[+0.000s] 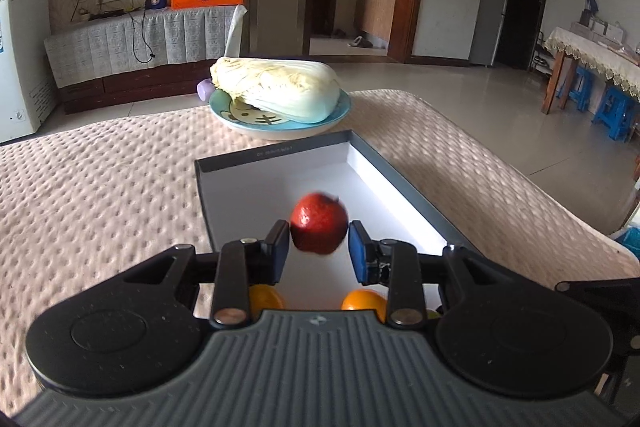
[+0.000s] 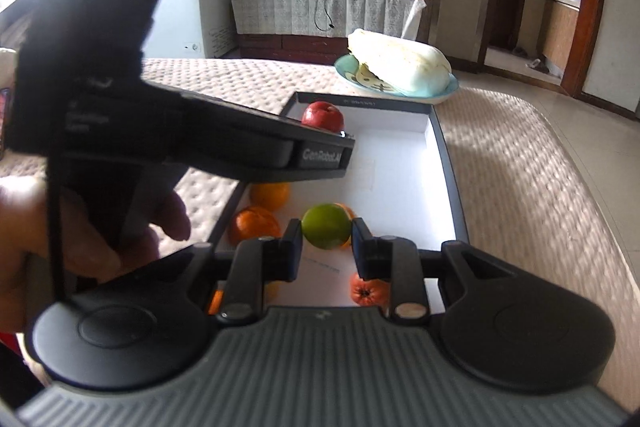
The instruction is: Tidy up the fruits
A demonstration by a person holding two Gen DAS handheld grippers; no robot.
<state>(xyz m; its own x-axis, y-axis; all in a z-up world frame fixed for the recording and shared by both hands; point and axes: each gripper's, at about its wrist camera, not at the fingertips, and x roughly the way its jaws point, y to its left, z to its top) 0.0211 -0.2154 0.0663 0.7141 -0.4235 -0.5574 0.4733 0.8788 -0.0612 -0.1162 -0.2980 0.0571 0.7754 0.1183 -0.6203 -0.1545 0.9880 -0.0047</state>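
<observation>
A red apple point(image 1: 319, 223), blurred, sits between the tips of my left gripper point(image 1: 319, 251), over the white floor of a shallow grey box point(image 1: 272, 149). The blue pads point(image 1: 359, 253) stand slightly apart from it, so the gripper is open. Two oranges point(image 1: 366, 301) show under the fingers. In the right wrist view my right gripper point(image 2: 326, 245) is shut on a green round fruit point(image 2: 326, 230) above the box point(image 2: 452, 167). Several oranges point(image 2: 254, 225) lie below it. The apple point(image 2: 322, 115) shows near the box's far left corner, just past the left gripper's body point(image 2: 280, 151).
A napa cabbage point(image 1: 276, 87) lies on a blue cartoon plate point(image 1: 280, 129) just behind the box. Everything rests on a quilted beige surface point(image 1: 100, 179). A person's hand point(image 2: 80, 227) grips the left gripper's handle. Tiled floor, a cabinet and blue stools lie beyond.
</observation>
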